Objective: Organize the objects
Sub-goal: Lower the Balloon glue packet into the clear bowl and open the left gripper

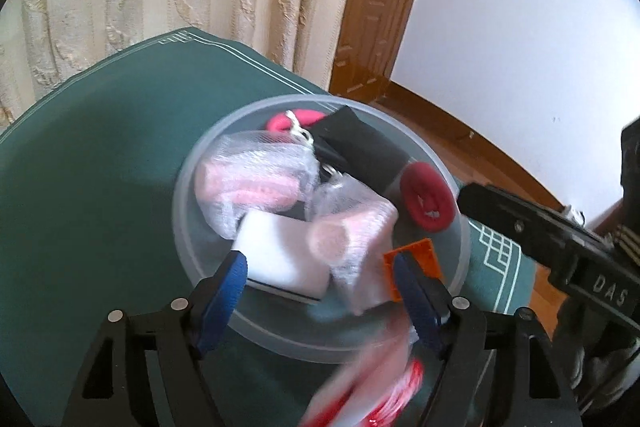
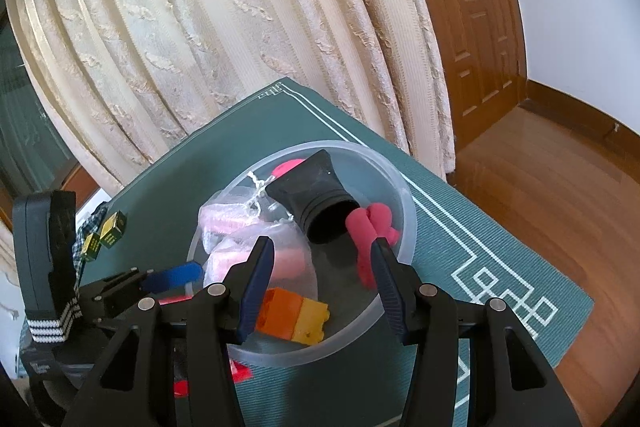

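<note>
A translucent round bowl [image 1: 184, 187] [image 2: 408, 223] stands on the green mat. It holds pink rolls in mesh bags [image 1: 248, 179] [image 2: 228, 223], a white block [image 1: 280, 255], a black funnel-shaped piece [image 1: 360, 151] [image 2: 316, 195], a red foam piece [image 1: 428, 199] [image 2: 364, 227] and orange-yellow bricks [image 1: 420, 255] [image 2: 292, 311]. My left gripper [image 1: 320, 267] stands open over the bowl's near rim, its pads touching nothing. A blurred red-and-white item [image 1: 360, 387] shows low between its arms. My right gripper [image 2: 322, 247] hangs open over the bowl, with nothing between its fingers.
The green mat [image 1: 100, 155] [image 2: 500, 259] covers a small table, with wooden floor [image 2: 560, 187] past its right edge. A cream curtain [image 2: 200, 27] and a wooden door [image 2: 480, 47] stand behind. Two black-and-yellow cubes [image 2: 108, 233] lie at the mat's left.
</note>
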Demonstrator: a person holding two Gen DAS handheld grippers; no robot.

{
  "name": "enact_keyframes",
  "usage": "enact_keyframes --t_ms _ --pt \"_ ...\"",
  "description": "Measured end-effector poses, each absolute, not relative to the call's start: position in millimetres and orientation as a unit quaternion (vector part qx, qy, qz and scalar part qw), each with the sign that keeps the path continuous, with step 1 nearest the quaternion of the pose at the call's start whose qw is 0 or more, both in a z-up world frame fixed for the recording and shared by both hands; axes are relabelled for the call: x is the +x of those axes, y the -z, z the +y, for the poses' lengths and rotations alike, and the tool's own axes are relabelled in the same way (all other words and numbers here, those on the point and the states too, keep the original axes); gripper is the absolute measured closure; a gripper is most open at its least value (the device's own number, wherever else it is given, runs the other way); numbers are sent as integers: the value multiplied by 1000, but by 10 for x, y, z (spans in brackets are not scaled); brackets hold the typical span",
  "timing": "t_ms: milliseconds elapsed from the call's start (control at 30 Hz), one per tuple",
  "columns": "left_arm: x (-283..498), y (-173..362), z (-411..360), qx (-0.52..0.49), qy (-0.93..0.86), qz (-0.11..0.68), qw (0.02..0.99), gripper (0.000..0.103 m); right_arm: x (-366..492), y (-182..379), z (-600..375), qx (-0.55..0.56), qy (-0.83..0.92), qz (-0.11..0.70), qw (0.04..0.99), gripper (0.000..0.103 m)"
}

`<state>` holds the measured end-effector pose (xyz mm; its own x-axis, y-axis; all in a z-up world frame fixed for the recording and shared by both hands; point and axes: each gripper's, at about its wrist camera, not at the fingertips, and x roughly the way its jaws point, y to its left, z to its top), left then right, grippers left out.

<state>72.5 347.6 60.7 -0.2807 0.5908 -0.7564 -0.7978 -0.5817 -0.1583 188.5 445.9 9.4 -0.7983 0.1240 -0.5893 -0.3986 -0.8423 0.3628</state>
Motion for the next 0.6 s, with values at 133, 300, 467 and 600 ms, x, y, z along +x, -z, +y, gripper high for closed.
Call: enact_keyframes --t_ms 133,300,467,600 --pt "656 -649 3367 -409 -797 113 431 24 1905 -108 4422 -284 -918 241 139 51" --pt "692 -719 3173 -416 -795 109 427 20 1937 -150 4411 -281 -919 239 141 51" --pt "899 -643 3014 -457 -767 114 435 15 1940 -152 4412 -282 -917 244 144 51" --pt "1081 -646 2982 -459 -761 125 441 14 1955 -161 4400 -281 -918 242 141 51"
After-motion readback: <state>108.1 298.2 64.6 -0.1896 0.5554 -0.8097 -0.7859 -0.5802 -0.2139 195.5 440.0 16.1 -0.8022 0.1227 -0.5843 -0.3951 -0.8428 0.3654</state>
